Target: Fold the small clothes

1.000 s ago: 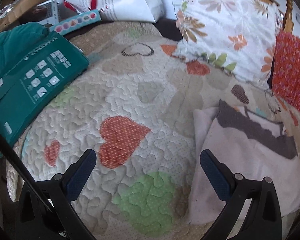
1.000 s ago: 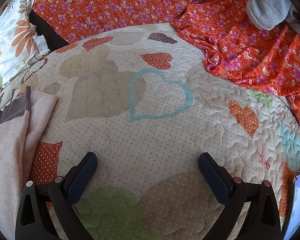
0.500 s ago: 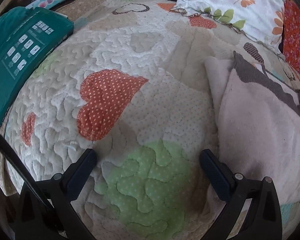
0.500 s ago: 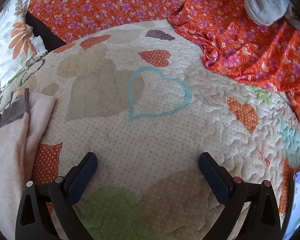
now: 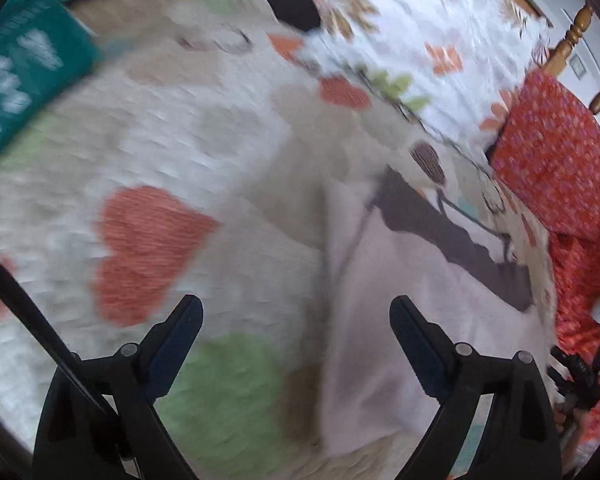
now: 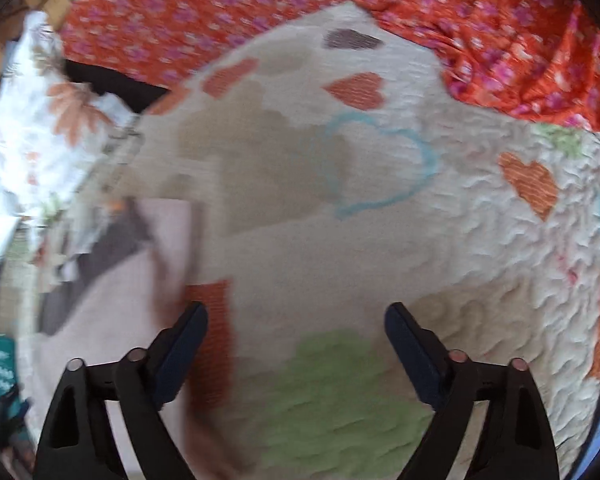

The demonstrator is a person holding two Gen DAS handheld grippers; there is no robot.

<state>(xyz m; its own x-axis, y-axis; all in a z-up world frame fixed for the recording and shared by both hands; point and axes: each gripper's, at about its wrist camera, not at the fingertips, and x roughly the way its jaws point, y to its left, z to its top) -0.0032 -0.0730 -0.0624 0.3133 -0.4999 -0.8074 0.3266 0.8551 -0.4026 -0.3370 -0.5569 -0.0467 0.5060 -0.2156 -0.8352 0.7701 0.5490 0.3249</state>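
A folded pale pink garment (image 5: 412, 280) with a dark grey band lies on the heart-patterned quilt (image 5: 204, 152). In the left wrist view it is at lower right; my left gripper (image 5: 296, 320) is open and empty, its right finger over the garment's left part. In the right wrist view the garment (image 6: 112, 292) is at lower left. My right gripper (image 6: 296, 324) is open and empty above the quilt (image 6: 340, 248), its left finger beside the garment's right edge. Both views are motion-blurred.
A teal box (image 5: 16, 76) lies at the quilt's left edge. A floral pillow (image 5: 420, 28) and an orange flowered cloth (image 5: 556, 160) lie at the back and right. The orange cloth (image 6: 260, 12) also borders the quilt's far side in the right wrist view.
Both grippers have swung: the left view rose and turned right toward the garment; the right view turned left, bringing more of the garment into view. Both stay open.
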